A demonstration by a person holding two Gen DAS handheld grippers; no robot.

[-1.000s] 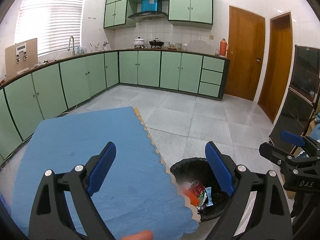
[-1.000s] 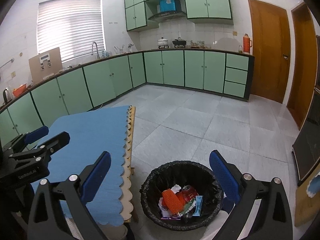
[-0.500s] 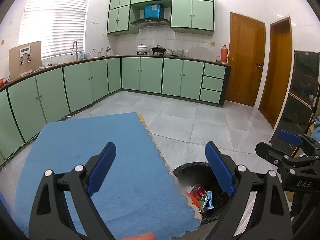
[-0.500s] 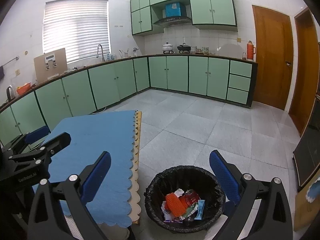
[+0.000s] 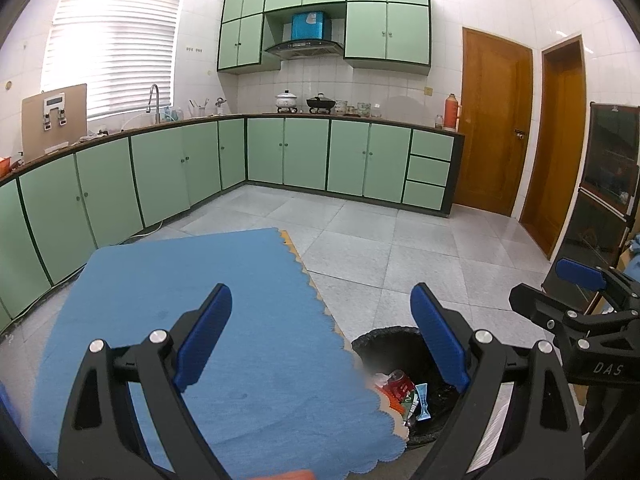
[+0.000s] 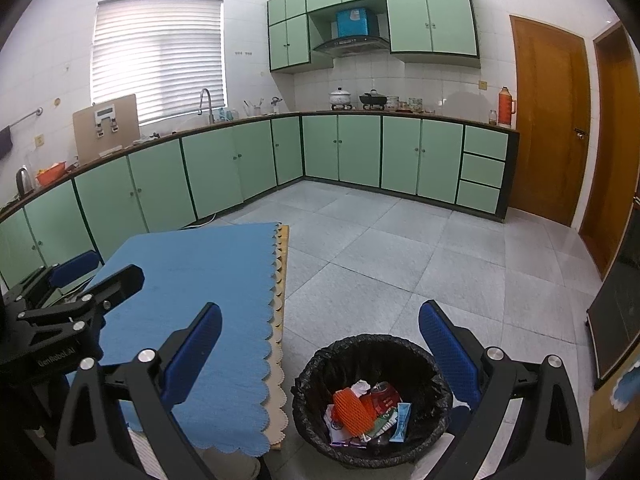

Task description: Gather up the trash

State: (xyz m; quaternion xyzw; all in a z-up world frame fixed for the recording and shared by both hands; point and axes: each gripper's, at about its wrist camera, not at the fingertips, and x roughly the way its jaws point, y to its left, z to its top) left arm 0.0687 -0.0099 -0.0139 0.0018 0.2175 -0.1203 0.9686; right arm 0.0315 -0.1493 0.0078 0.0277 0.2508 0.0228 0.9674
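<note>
Both grippers are spread wide with nothing between their blue pads: the right gripper (image 6: 320, 356) hangs almost straight above the trash bin (image 6: 316, 368), and the left gripper (image 5: 320, 336) is held over the blue tablecloth (image 5: 160, 300). All the trash (image 6: 366, 408) that shows lies in the bin already: an orange net, a red can, a crumpled white scrap and a few wrappers, heaped on the black liner. From the right gripper the heap sits below and slightly ahead, between its two fingers; from the left gripper it lies down and to the right, past the scalloped cloth edge, so the right hand is clearly the nearer one. The bin stands on the tiled floor (image 6: 400, 240) just beside the table's corner. No loose litter shows on the cloth, apart from an orange sliver at the bottom edge of the left view that I cannot identify. My guess is that the collecting is done or nearly so.
</note>
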